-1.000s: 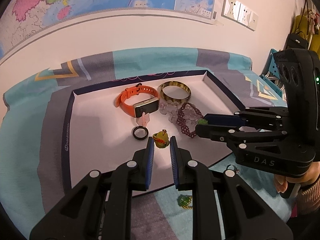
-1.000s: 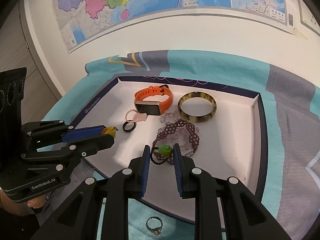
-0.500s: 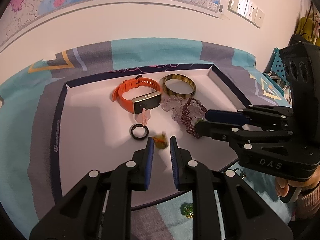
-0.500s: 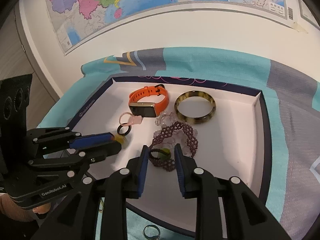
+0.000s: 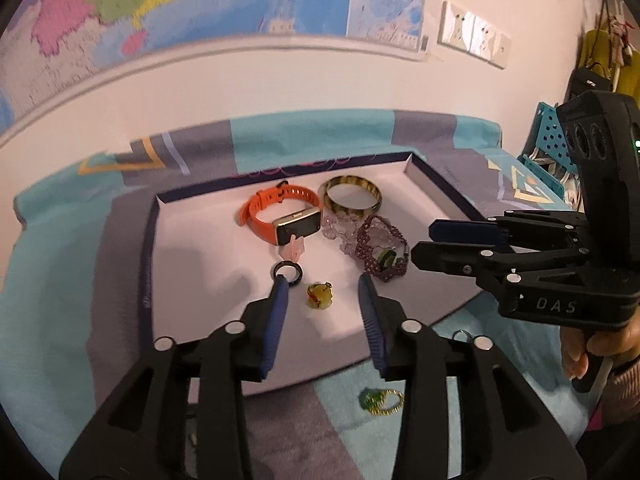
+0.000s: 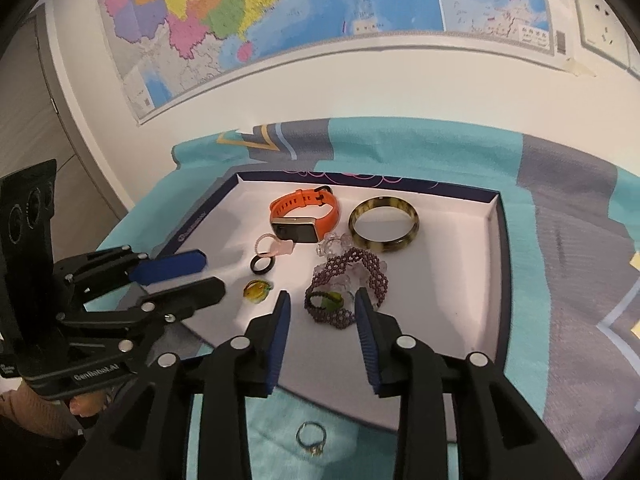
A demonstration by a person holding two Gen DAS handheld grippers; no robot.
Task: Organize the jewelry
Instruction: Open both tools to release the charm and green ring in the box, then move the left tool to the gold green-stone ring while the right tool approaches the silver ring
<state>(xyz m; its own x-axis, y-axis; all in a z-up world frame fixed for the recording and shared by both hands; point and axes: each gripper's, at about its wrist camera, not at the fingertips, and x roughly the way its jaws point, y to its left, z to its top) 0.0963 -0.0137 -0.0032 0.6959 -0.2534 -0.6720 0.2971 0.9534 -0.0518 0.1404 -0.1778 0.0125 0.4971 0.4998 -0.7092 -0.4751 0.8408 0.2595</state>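
Yellow charm (image 5: pixel 319 295) loose in tray (image 5: pixel 442 200) between opening left tool (image 5: pixel 323 294) tips.

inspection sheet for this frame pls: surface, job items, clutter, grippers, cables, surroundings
Surface: teal and grey patterned cloth; on it a shallow white tray with a dark rim.
Job's things, in tray: orange watch, mottled bangle, black ring, pink ring charm, clear beads, purple beaded bracelet with a green ring on it, yellow pendant.
Job's things, off tray: silver ring and green-stone gold ring on the cloth.
Clutter: nothing seen.
Grippers: left gripper and right gripper opening, pads clear of the pendant and green ring between them.
Cables: nothing seen.
Surroundings: wall map, wall sockets.
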